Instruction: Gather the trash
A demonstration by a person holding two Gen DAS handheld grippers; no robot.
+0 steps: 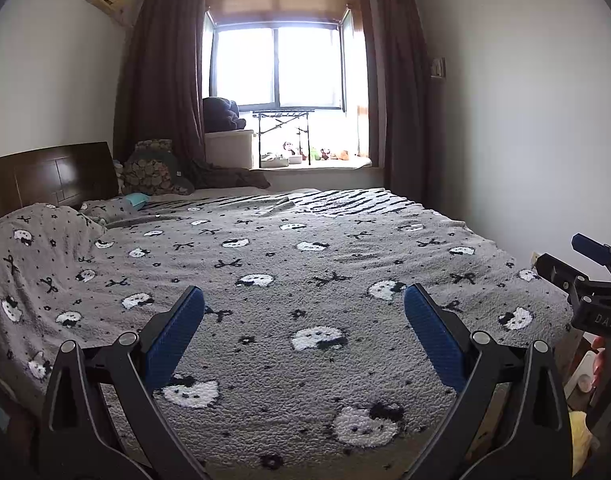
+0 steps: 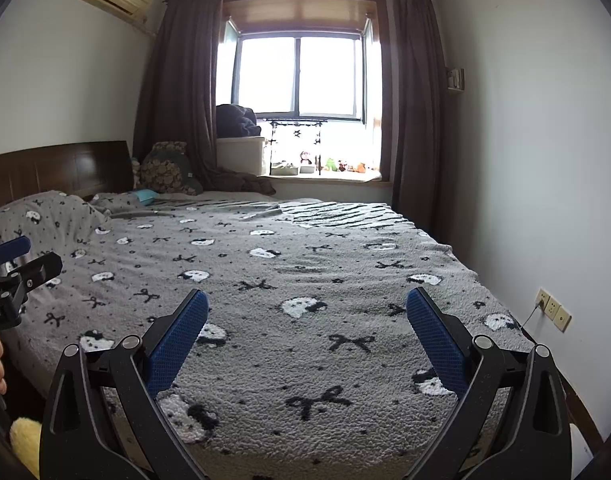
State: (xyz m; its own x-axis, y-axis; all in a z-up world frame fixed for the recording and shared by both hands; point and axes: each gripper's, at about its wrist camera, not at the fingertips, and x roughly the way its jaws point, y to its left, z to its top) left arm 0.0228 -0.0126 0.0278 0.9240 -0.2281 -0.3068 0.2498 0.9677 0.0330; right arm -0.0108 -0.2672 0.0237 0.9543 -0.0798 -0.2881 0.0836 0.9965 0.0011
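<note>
Left wrist view: left gripper point(image 1: 304, 297) hangs over the grey blanket point(image 1: 289, 264), jaws spread wide, gripping nothing. Right gripper point(image 2: 307, 301) likewise gapes, empty. A white bin point(image 1: 229, 148) by the window holds dark clothes point(image 1: 221, 114). I cannot make out any trash.

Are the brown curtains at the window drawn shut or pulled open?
Pulled open. The brown curtains hang bunched at either side of the window, whose bright panes show uncovered between them in both wrist views.
</note>
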